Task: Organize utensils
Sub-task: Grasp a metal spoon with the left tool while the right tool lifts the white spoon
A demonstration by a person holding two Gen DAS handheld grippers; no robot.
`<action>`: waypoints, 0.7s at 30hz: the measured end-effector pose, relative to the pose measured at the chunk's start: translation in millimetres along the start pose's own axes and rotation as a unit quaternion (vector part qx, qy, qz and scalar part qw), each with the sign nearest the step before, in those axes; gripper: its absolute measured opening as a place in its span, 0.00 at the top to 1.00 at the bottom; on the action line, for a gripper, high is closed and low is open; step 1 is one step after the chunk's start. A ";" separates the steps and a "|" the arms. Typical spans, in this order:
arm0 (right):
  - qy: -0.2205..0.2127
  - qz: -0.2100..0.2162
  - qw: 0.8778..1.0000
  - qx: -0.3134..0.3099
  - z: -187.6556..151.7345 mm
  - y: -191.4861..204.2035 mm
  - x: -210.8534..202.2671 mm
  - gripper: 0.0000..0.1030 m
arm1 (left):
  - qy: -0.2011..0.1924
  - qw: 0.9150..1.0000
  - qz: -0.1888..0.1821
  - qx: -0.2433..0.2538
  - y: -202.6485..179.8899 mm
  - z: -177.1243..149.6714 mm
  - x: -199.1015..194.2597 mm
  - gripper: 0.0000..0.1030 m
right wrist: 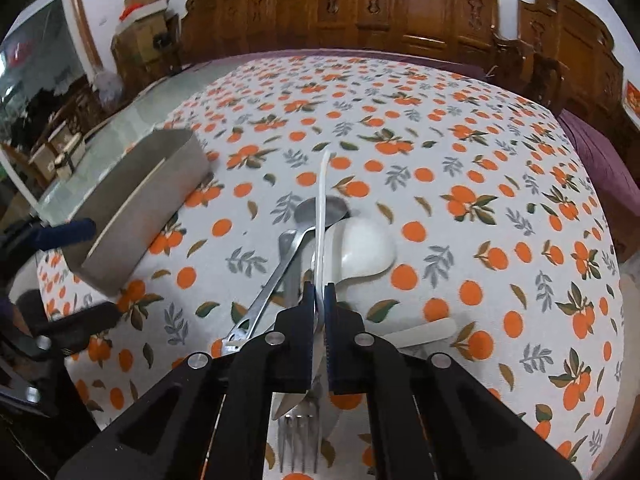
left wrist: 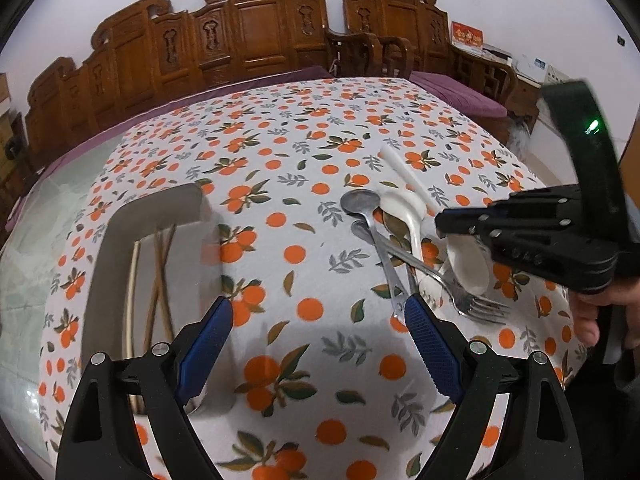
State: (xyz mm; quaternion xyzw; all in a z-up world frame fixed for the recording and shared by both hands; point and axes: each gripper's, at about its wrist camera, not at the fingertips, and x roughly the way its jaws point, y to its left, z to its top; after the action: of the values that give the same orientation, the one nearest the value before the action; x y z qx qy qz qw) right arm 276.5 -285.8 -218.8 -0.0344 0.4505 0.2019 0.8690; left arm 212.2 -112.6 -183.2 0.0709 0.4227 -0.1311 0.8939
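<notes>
1. The left wrist camera sits just behind the left tool (left wrist: 318, 344) and looks steeply down and forward over the table (left wrist: 280, 128), close to it.
2. The right wrist camera sits behind the right tool (right wrist: 319, 292) and faces the same way, also close.
3. Both views share the utensil pile (left wrist: 400, 232) (right wrist: 320, 240), the grey tray (left wrist: 120, 240) (right wrist: 132, 200) and the carved wooden bench (left wrist: 256, 28) (right wrist: 400, 12); each view also catches the other tool.

A grey rectangular open-topped tray (left wrist: 120, 240), holding thin wooden chopsticks (left wrist: 160, 272), lies at 9 o'clock of a crossed pile: steel spoon (left wrist: 362, 202), steel fork (left wrist: 476, 306), white ceramic soup spoons (left wrist: 468, 264) and a raised white spoon handle (right wrist: 322, 208).
</notes>
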 end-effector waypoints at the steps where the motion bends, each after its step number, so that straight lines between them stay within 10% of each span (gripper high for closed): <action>1: -0.003 -0.002 1.000 0.005 0.5 -3.7 -1.1 0.94 | 0.002 1.000 -0.001 0.002 -1.9 2.3 4.5 0.18; 7: -0.018 -0.013 0.999 0.037 1.3 -27.4 -8.2 0.94 | 0.017 1.000 -0.010 0.010 -14.1 17.4 33.9 0.19; 21: -0.015 -0.022 0.999 0.041 1.1 -35.8 -3.2 0.94 | 0.070 0.996 -0.052 0.008 -30.9 33.0 91.4 0.65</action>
State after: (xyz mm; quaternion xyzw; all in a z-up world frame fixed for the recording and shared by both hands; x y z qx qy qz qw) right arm 289.4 -319.3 -219.9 -0.0052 0.4446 0.1649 0.8804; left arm 283.1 -165.9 -233.7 0.0652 0.4862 -0.1754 0.8536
